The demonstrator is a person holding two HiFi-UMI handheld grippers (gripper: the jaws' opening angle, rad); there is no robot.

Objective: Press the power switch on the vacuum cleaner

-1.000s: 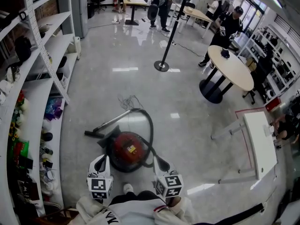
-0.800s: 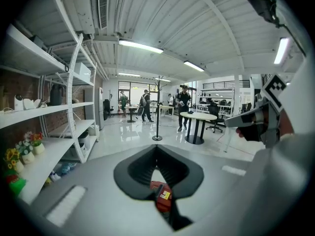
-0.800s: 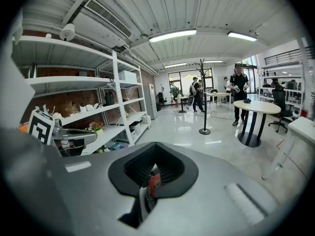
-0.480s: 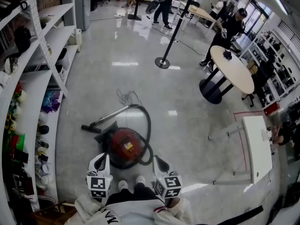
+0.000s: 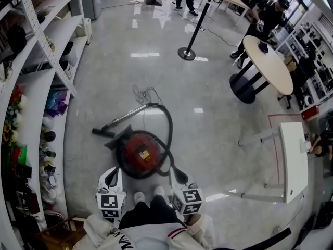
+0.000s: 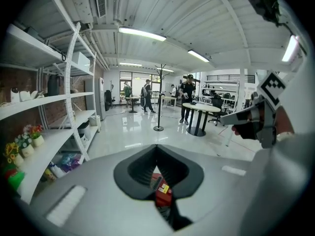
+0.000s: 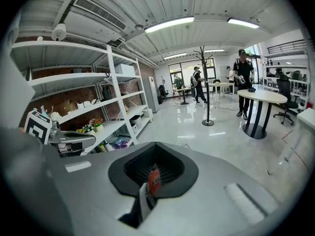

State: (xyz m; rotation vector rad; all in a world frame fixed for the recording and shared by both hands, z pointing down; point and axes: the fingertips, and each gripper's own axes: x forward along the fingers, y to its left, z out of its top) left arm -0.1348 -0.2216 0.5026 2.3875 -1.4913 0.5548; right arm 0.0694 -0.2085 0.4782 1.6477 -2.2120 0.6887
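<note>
The polished grey floor [image 5: 156,77] is glossy enough to mirror the ceiling lights, and white metal shelving [image 5: 52,61] runs down its left side. The vacuum cleaner [image 5: 139,155] sits on the floor just beyond the person's shoes [image 5: 139,197], a round, domed red canister in smooth plastic with a small yellow label [image 5: 145,153] on top. A ribbed black hose [image 5: 169,134] loops around its right and far side to a grey wand [image 5: 122,120] lying toward the left.

The left gripper [image 5: 112,177] and right gripper [image 5: 178,177] are held above the canister's near edge, one at each side. Each has its grey fingers [image 6: 98,181] together and holds nothing; the red body shows only through the notch between them.

The power switch cannot be picked out from here, so a downward press could miss it. A closed tip might also slide off the slick dome, push the canister across the shiny floor, or snag the hose beside the right gripper.
</note>
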